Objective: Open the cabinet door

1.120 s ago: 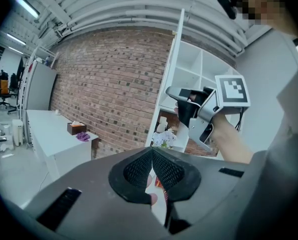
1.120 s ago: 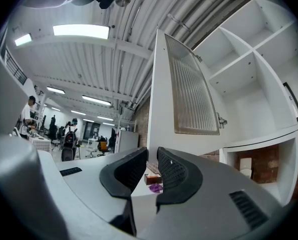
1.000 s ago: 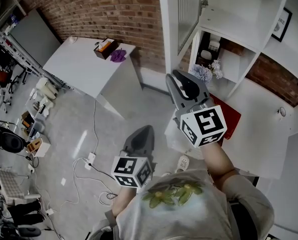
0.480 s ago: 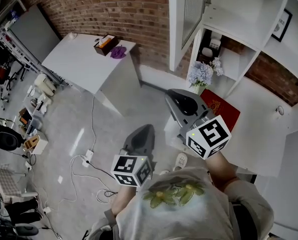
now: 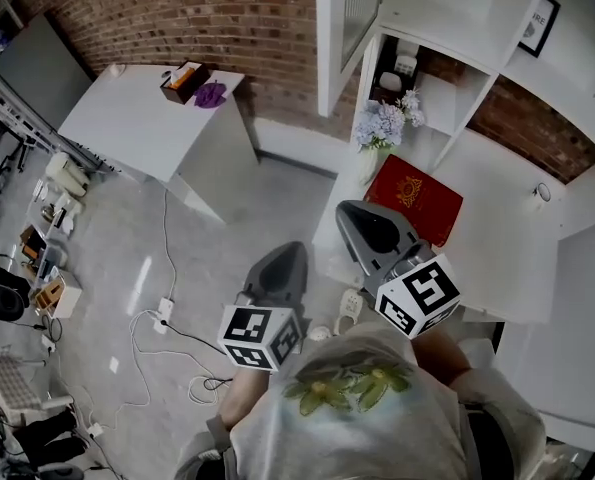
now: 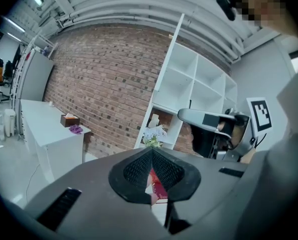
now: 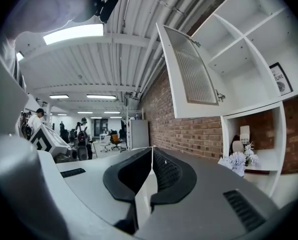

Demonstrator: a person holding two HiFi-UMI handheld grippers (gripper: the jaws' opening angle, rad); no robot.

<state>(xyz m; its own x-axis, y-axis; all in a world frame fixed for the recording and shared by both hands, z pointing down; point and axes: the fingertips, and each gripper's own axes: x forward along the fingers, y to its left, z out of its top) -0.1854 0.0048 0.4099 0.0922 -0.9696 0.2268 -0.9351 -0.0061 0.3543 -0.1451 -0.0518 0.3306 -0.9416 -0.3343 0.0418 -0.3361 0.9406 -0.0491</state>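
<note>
The door (image 7: 189, 79) stands swung wide from the upper cabinet (image 5: 447, 28), hinged at the brick-wall side, with bare shelves showing behind it. The opening looks done, so the step in hand is likely the pull-away.

The right gripper (image 7: 152, 154) has its jaws pressed together on nothing and points level, below the door and well apart from it. The left gripper (image 6: 151, 154) also has its jaws together at the tips and pinches nothing. The red seen low between them is the book (image 5: 417, 198) lying beyond.

To finish well, both grippers should come back low and close to the body, clear of the door's free edge so it does not swing shut. The right one should also keep off the flowers (image 5: 382, 123) and the book on the counter (image 5: 507, 258) below.

Counted:
- One open door
- Two grippers
- One bunch of flowers
- One red book
- One framed picture (image 5: 540, 26)
- One side table (image 5: 127, 118), with one box (image 5: 182, 76) and one purple item (image 5: 210, 94) on it
</note>
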